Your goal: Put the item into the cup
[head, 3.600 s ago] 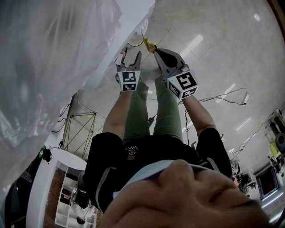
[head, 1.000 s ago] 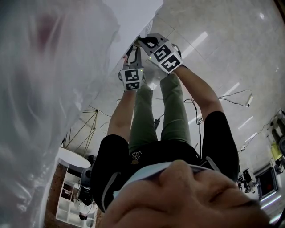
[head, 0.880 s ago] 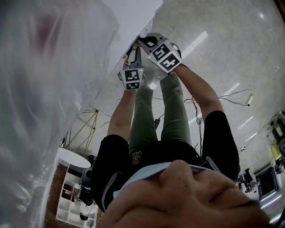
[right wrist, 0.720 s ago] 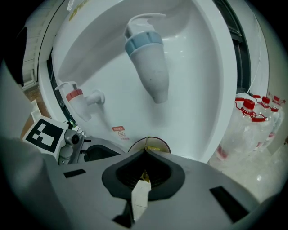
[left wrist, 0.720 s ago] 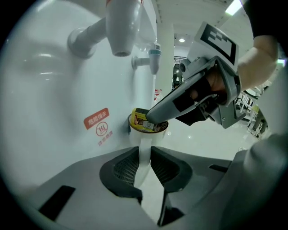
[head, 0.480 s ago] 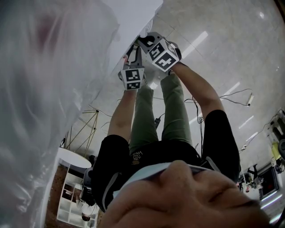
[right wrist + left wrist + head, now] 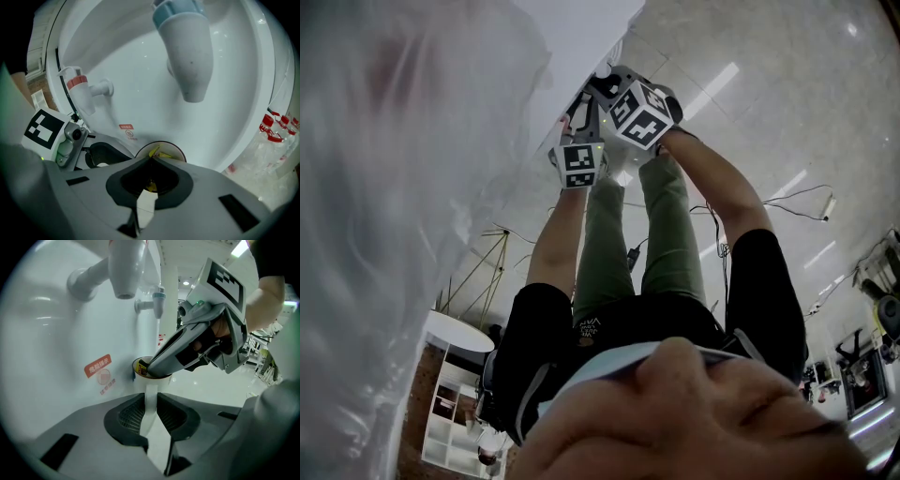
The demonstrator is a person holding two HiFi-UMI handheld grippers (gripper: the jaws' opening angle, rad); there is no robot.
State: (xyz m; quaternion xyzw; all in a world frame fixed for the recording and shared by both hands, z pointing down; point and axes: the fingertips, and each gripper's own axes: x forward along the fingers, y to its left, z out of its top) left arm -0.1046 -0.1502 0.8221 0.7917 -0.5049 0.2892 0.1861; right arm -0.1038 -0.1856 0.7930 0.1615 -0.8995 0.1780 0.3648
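Left tongs (image 7: pixel 151 394) were found clamped on the white handle strip (image 7: pixel 151 404) of the cup (image 7: pixel 139 379) | cup was held close to the white dispenser front (image 7: pixel 56 333) | right tongs (image 7: pixel 152 161) were found closed on the yellow item (image 7: pixel 154 152) | item was seen partly inside the cup's mouth, gripped by those tongs

**Surroundings: dispenser front, bottles, floor**

White dispenser front (image 7: pixel 56 324), fitted with a red-collared tap (image 7: pixel 78 89) and a blue-capped tap (image 7: pixel 185 56). A red label (image 7: pixel 98 365) is stuck below them. Red-capped bottles (image 7: pixel 274 131) are seen beside it. Clear plastic sheet (image 7: pixel 403 187) and glossy floor (image 7: pixel 787 103) are noted.
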